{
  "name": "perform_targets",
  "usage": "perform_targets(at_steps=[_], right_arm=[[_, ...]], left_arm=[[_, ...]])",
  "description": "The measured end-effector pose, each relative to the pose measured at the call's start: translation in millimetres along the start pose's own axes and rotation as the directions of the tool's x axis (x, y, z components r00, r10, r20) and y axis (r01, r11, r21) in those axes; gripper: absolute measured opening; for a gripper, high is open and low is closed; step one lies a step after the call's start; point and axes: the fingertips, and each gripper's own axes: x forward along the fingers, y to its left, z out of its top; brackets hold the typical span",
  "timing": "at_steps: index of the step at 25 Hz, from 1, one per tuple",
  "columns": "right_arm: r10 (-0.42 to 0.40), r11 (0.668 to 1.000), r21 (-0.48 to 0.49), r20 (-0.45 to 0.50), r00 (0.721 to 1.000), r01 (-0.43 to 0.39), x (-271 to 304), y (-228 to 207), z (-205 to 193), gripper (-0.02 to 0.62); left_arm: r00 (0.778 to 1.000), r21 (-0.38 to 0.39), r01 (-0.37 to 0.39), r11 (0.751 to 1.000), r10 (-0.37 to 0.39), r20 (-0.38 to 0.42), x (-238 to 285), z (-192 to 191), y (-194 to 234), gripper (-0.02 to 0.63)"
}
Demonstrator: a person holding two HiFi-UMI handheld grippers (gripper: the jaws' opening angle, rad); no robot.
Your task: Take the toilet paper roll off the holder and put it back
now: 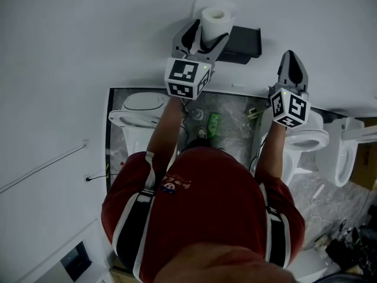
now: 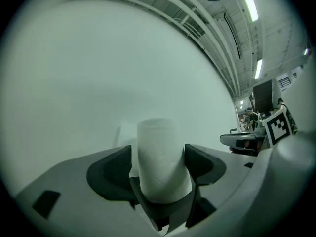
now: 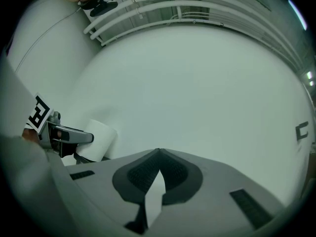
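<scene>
Toilet paper roll: upright against the white wall, just beside a black wall fitting.

Left gripper: claw spread wide, one jaw on each side of the roll. The left gripper view alone shows the roll standing deep between the dark pads; whether they touch it I cannot tell.

Right gripper: raised to the right, well apart from the roll. Its own view shows the jaws pressed together at the tips, pinching nothing.

Head view only: two white toilets below.
</scene>
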Motion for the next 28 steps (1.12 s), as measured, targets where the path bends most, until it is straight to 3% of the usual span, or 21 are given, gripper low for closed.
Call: perform_targets(at_steps=[6,16,22,28], right_arm=[[-0.009,1.000,-0.012,0.005,1.000,0.009,7,2,1,0.008],[-0.019,1.000,-0.008,0.006,1.000,0.020,9,-5,0,0.008],[-0.019,1.000,-0.002,0.011,1.000,0.019,8,-9,2,0.008],[-0.016,1.000,0.008,0.022,1.000,0.016,2,-15,6,0.008]], left_arm=[[0.999,0.013,0.032,0.999,-0.031,-0.023,15,-8,-4,0.356],[1.000,0.032,0.017,0.999,-0.016,-0.024,20,-9,-5,0.339],[1.000,0.051,-0.006,0.999,0.007,-0.024,21,-7,-5,0.337],[0.998,0.046,-0.059,0.997,0.057,0.029,13,8,-3,0.336]])
